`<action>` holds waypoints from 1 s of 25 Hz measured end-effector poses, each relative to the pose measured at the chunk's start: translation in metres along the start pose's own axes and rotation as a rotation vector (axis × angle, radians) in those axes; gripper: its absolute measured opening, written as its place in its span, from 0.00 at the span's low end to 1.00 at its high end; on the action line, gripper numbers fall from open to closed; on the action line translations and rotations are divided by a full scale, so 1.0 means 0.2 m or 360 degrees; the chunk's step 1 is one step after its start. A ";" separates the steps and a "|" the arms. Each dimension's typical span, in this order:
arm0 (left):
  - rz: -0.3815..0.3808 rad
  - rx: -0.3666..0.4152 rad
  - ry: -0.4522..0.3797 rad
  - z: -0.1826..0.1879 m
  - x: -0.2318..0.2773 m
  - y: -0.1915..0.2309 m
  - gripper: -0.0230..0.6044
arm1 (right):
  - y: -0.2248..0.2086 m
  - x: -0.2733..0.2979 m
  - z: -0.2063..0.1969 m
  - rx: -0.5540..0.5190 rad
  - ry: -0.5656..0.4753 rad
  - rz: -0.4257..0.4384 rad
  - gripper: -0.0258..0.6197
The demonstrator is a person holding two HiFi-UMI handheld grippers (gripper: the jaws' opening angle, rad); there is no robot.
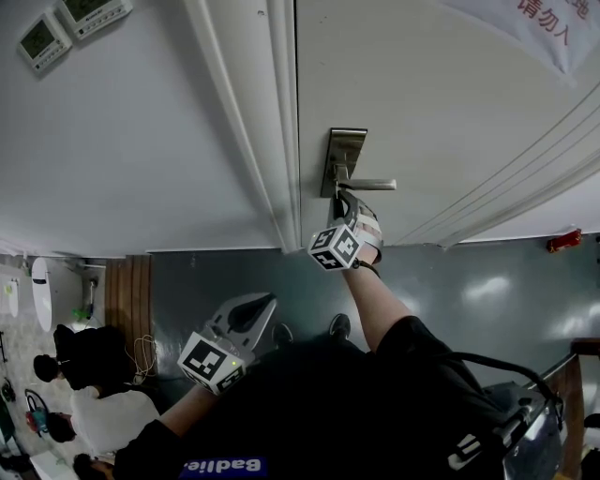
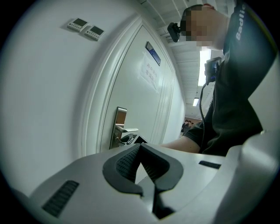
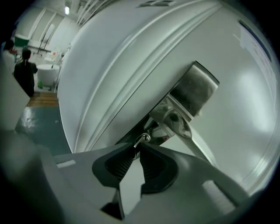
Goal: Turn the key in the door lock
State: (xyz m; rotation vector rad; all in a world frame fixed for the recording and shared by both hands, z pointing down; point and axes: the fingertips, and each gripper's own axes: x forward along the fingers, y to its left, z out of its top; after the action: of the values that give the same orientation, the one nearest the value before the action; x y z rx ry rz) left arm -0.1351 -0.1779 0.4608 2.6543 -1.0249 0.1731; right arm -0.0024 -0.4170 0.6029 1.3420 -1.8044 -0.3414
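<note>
A white door point(image 1: 450, 112) carries a steel lock plate point(image 1: 343, 155) with a lever handle point(image 1: 370, 185). My right gripper point(image 1: 343, 199) is pressed up to the plate just under the handle. In the right gripper view its jaws point(image 3: 136, 146) are shut on the key point(image 3: 141, 140), whose small ring shows at the fingertips below the lever handle point(image 3: 183, 127); the keyhole itself is hidden. My left gripper point(image 1: 267, 302) hangs back from the door, lower left, shut with nothing in it point(image 2: 140, 146). From there I see the lock plate point(image 2: 120, 118) ahead.
The door frame point(image 1: 253, 122) runs left of the lock. Two wall control panels point(image 1: 70, 23) sit at upper left. A paper sign point(image 1: 539, 28) hangs on the door. A small red object point(image 1: 565, 241) lies at the door's foot on the right. People stand at lower left point(image 1: 89, 361).
</note>
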 end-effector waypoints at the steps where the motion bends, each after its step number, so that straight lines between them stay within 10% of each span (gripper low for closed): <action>1: -0.0002 -0.0002 0.0002 0.00 0.00 0.00 0.03 | 0.00 0.00 0.00 -0.0099 0.0004 -0.0029 0.11; 8: -0.0015 -0.0026 0.0001 -0.03 -0.01 0.00 0.03 | 0.03 0.00 -0.02 -0.0766 0.0002 -0.0179 0.11; 16: -0.0031 -0.0034 -0.0021 -0.01 0.03 -0.04 0.03 | 0.06 0.00 -0.05 -0.0793 0.0010 -0.0058 0.14; 25: -0.0039 -0.0044 -0.0006 -0.03 0.06 -0.09 0.03 | 0.05 -0.04 -0.03 -0.1202 -0.0093 -0.0155 0.10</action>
State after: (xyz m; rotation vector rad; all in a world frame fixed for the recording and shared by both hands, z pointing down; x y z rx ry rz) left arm -0.1142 -0.1713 0.4642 2.6419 -0.9879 0.1478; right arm -0.0044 -0.4047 0.6099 0.8774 -1.4246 -1.0060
